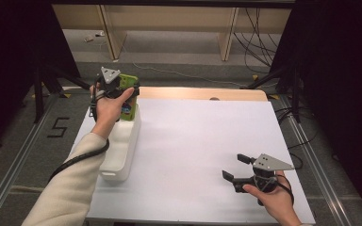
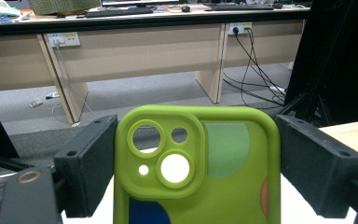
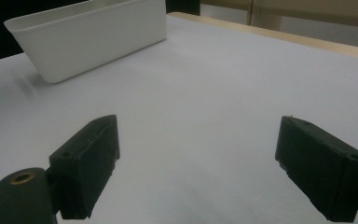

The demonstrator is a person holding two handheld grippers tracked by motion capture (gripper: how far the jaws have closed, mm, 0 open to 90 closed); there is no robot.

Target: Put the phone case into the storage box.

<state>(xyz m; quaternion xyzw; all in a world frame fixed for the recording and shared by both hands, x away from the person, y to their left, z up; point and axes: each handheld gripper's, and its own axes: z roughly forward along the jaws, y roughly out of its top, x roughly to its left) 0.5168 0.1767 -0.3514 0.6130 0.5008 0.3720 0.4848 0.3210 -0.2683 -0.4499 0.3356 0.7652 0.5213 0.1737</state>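
Partly cut off, green phone case (image 2: 196, 163) sits clamped between jaws.

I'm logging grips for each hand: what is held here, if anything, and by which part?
The left gripper clamps a green phone case by its two long side edges, camera end up. The right gripper is open and holds nothing.

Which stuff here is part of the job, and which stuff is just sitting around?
Part of the job:
- green phone case, clamped in the left gripper
- white bin below it
- right gripper, open and empty over the table

Just lying about:
- cables on the floor
- wooden desk behind
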